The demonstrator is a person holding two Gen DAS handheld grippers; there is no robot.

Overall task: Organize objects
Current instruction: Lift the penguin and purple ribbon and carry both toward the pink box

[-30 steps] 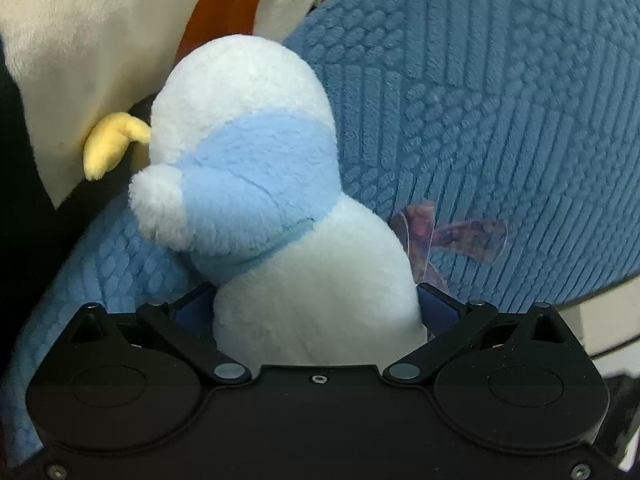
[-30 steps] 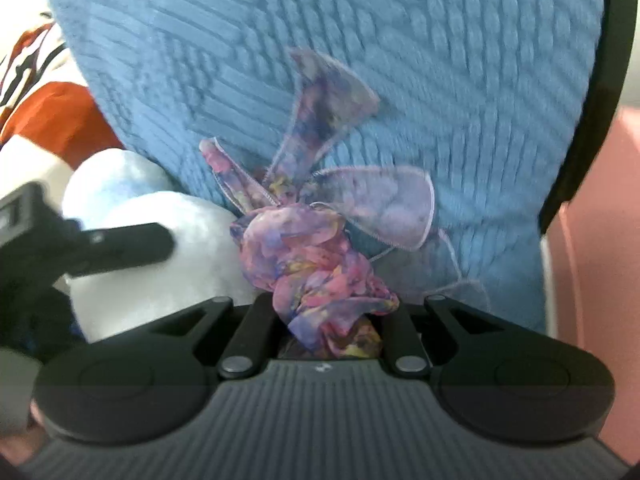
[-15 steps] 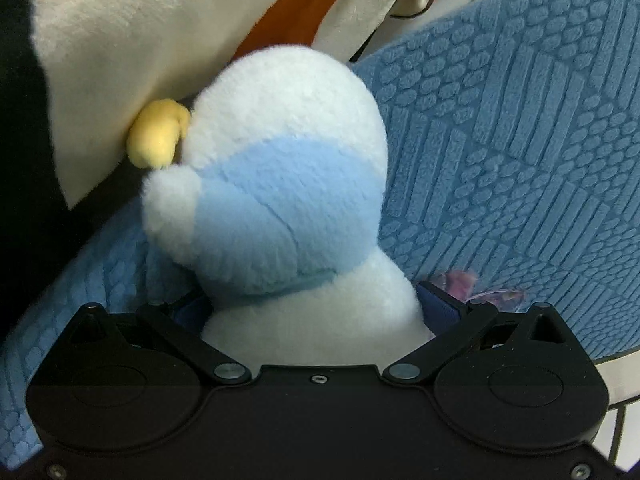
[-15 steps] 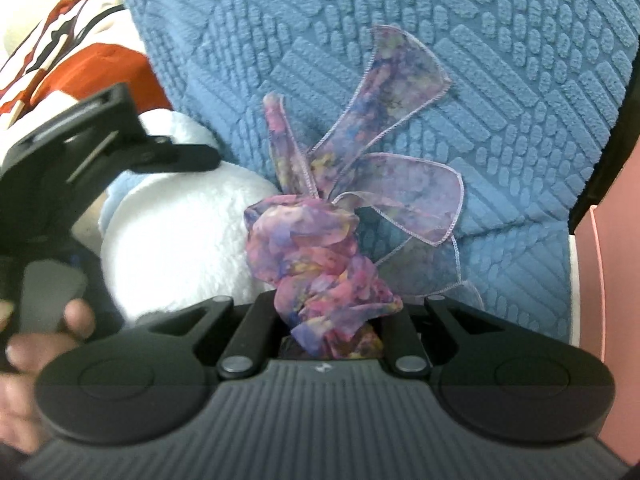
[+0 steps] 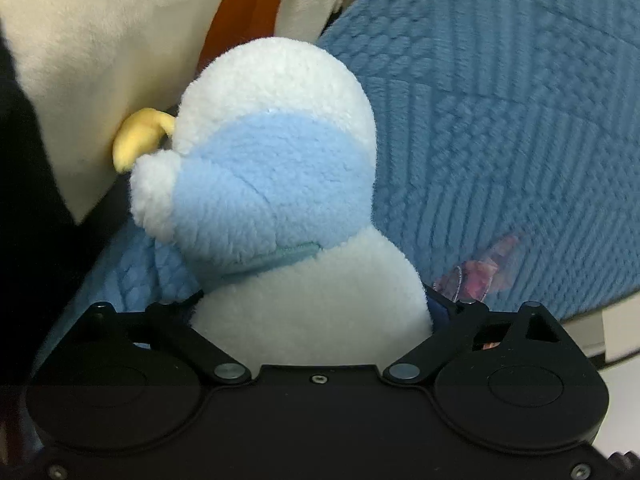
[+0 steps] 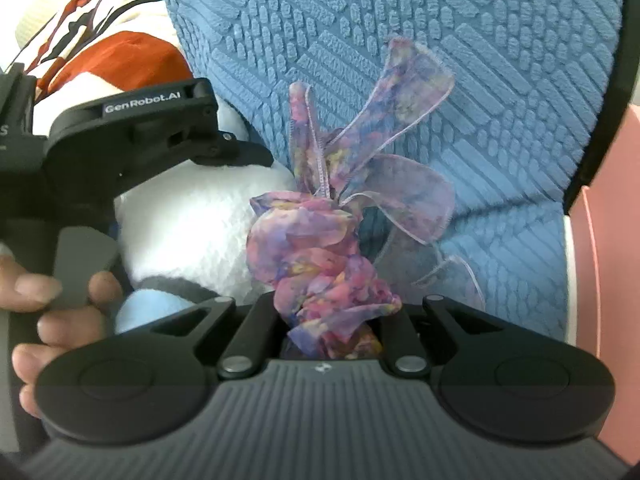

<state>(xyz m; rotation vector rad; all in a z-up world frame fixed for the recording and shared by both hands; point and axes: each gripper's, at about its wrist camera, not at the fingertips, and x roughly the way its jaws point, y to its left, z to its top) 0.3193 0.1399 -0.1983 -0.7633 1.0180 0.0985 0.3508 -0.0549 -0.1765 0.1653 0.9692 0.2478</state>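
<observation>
My left gripper [image 5: 312, 312] is shut on a white and light-blue plush toy [image 5: 276, 184] with a yellow beak [image 5: 136, 140], held upright against a blue textured cushion [image 5: 500, 140]. My right gripper [image 6: 332, 320] is shut on a pink and purple floral scrunchie with sheer ribbons [image 6: 320, 256], held in front of the same cushion [image 6: 480, 40]. In the right wrist view the left gripper [image 6: 132, 136] and the plush body [image 6: 192, 224] sit just left of the scrunchie. The scrunchie's ribbon tip [image 5: 480, 272] shows at the right in the left wrist view.
A cream, orange and black pillow [image 5: 120, 40] lies left of the cushion, also seen in the right wrist view [image 6: 100, 40]. A pink surface [image 6: 612, 240] borders the right side. A hand [image 6: 48, 312] holds the left gripper.
The right gripper has pulled back with the scrunchie, so the left gripper and hand now fill more of its view. The plush has shifted slightly against the cushion.
</observation>
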